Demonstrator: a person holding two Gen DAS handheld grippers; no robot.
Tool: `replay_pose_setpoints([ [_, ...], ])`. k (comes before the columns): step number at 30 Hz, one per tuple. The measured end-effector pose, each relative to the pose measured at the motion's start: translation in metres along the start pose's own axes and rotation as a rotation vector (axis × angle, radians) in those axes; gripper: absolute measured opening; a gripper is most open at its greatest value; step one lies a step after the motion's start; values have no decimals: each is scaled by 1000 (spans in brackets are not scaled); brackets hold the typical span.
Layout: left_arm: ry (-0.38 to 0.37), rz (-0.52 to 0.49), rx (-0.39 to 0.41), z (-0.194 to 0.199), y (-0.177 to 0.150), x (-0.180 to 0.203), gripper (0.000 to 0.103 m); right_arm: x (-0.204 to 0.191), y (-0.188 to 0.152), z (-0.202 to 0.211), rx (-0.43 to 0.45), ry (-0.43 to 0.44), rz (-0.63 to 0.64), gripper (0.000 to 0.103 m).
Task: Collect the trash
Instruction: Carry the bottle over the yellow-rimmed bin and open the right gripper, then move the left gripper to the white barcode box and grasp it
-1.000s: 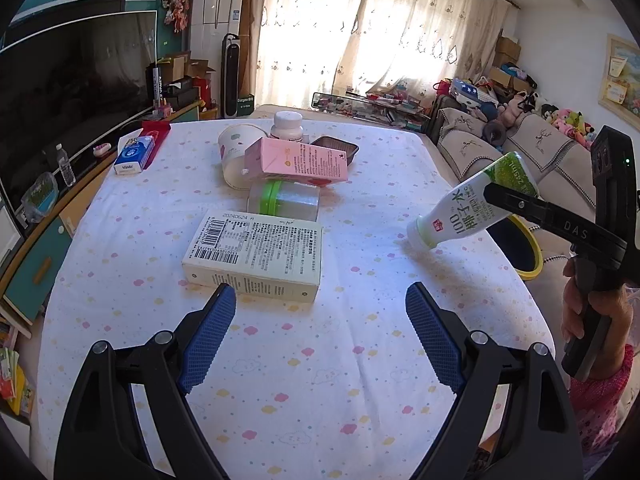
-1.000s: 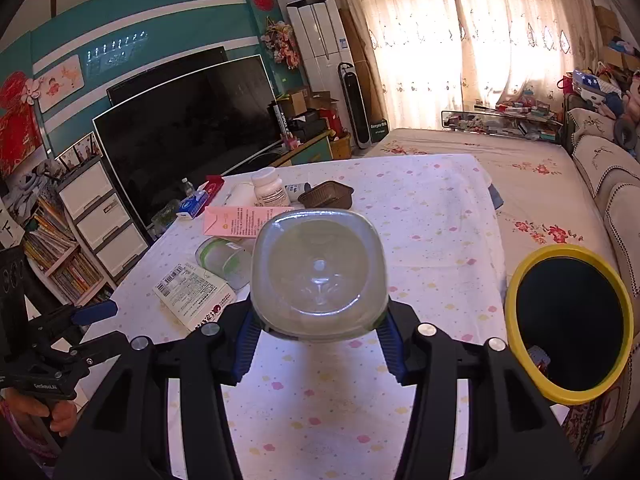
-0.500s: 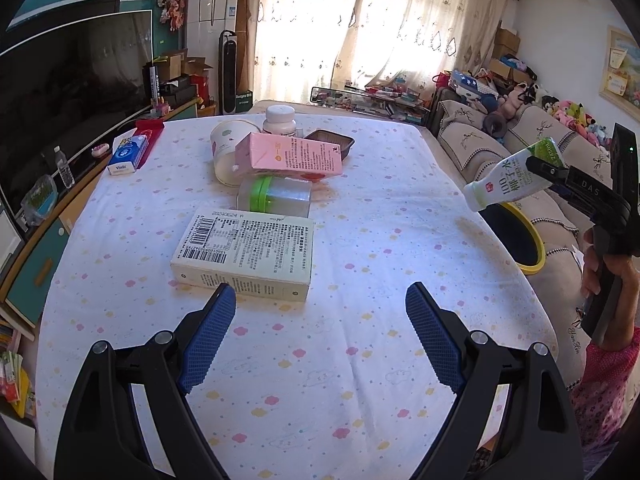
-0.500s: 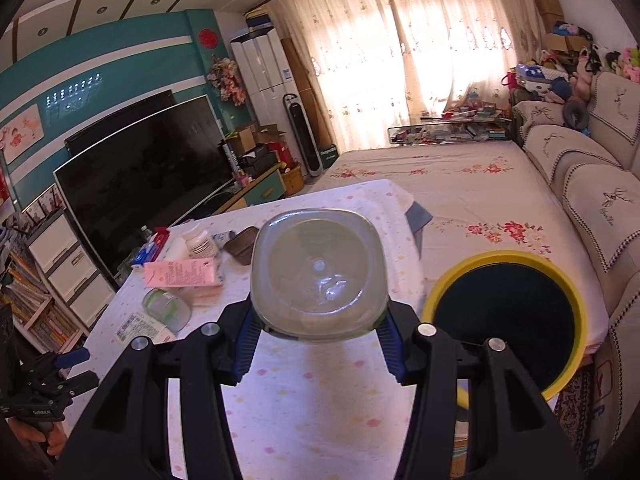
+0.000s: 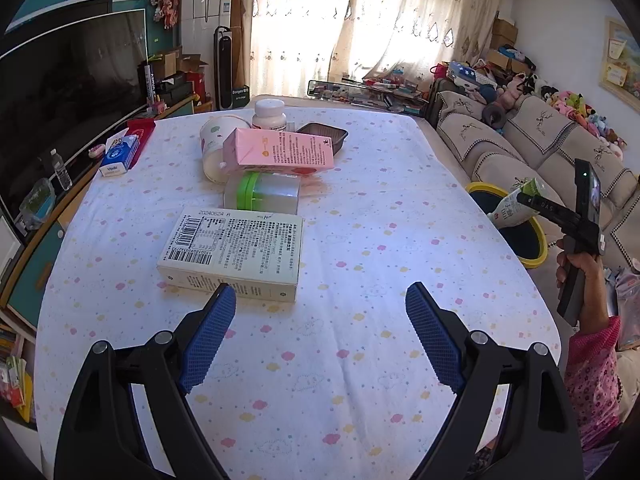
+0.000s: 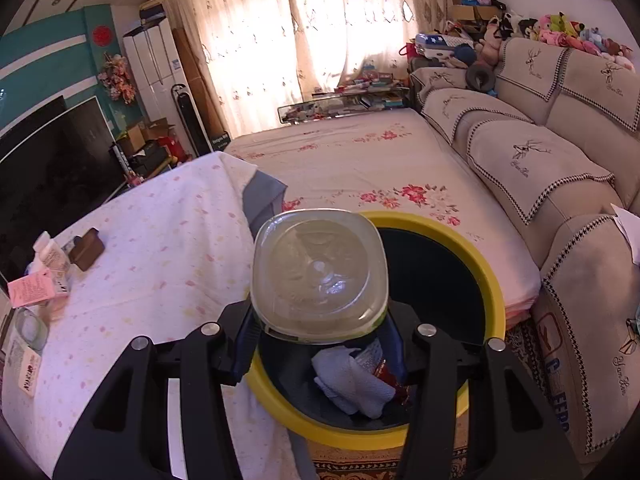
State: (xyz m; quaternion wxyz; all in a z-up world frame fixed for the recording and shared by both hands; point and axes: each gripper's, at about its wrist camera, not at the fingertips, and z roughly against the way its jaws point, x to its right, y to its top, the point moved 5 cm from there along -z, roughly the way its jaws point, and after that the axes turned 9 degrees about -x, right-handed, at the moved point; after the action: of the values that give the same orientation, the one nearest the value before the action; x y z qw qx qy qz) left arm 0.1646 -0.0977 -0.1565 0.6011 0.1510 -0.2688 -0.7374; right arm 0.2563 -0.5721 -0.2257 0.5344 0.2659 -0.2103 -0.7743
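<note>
My right gripper point(image 6: 320, 332) is shut on a white plastic bottle point(image 6: 320, 272) with a green label, held over the yellow-rimmed bin point(image 6: 472, 248). The left wrist view shows the same bottle point(image 5: 514, 208) above the bin point(image 5: 536, 260) beside the table. Crumpled paper point(image 6: 352, 380) lies inside the bin. My left gripper point(image 5: 320, 320) hangs open above the table, just in front of a cream box point(image 5: 234, 250). Behind the box lie a clear jar with a green lid point(image 5: 262, 196), a pink carton point(image 5: 280, 154), a paper cup point(image 5: 216, 144), a white pill bottle point(image 5: 269, 114) and a brown tray point(image 5: 324, 134).
A blue tissue pack point(image 5: 120, 154) and a red packet point(image 5: 141, 128) lie at the table's point(image 5: 360, 240) far left. A TV point(image 5: 60, 92) stands left of the table, a sofa point(image 6: 540, 160) right of the bin. A person's hand point(image 5: 580, 264) holds the right gripper.
The right gripper has carried the bottle off the table's right side and down, to over the yellow bin. The left gripper has hardly moved.
</note>
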Motion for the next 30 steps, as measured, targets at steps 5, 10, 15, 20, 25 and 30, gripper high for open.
replay_pose_setpoints([
  [5,2,-2,-13,-6,0,0,86,15,-10,-28,-54,-44,-15,50],
  [10,2,-1,-23,-10,0,0,86,17,-17,-35,-65,-70,-16,53],
  [15,4,7,-28,-13,-1,-4,86,11,-14,-21,-39,-73,-8,57],
  [20,35,23,-31,-18,-1,-15,87,2,-18,1,0,-52,2,61],
  [25,70,45,-48,-30,0,-30,89,-7,-20,15,17,-28,19,62],
  [30,76,74,-62,-41,3,-43,89,-16,-19,23,25,-4,34,62],
])
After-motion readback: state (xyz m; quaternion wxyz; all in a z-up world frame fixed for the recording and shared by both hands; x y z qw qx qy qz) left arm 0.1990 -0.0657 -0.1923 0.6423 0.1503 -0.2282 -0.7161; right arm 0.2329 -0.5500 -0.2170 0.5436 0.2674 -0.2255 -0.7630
